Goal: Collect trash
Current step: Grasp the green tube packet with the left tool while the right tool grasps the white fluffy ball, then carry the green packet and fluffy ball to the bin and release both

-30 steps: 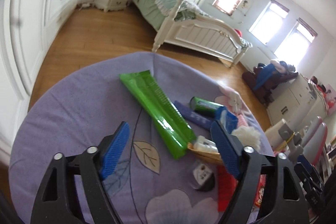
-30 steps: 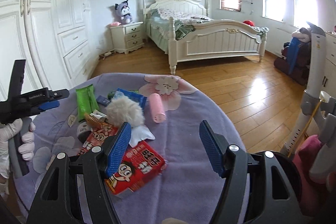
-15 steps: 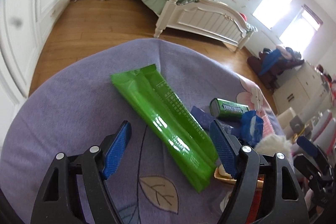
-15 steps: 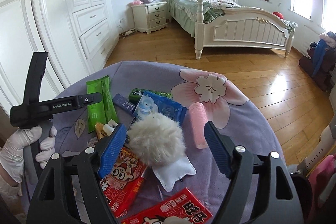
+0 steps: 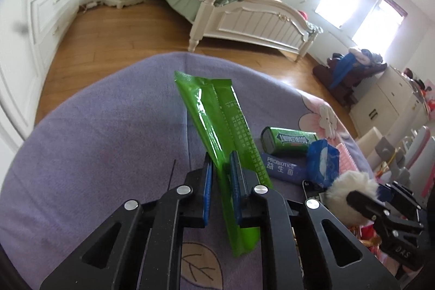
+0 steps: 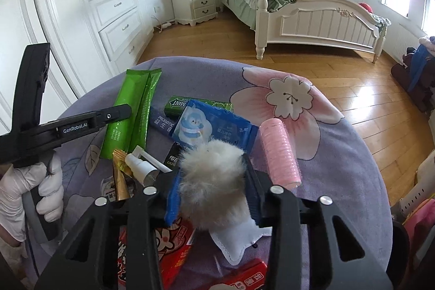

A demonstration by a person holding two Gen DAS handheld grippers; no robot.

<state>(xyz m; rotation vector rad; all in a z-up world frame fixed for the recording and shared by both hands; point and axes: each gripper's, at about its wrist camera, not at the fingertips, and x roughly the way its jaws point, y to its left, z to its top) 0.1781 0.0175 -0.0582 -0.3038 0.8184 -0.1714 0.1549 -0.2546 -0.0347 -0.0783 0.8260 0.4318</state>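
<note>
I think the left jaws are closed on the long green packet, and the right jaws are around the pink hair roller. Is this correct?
Only the second part is wrong. The right gripper has its jaws closing around the fluffy white pompom; the pink hair roller lies free beside it, as the right wrist view shows. The left gripper does hold the green packet.

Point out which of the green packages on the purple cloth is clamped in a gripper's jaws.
The long bright green sachet, pinched in the left gripper near its lower end. The short dark green mint box lies untouched beside the blue probiotics stick.

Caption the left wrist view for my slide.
Left gripper shut on green wrapper above the purple tablecloth.
</note>
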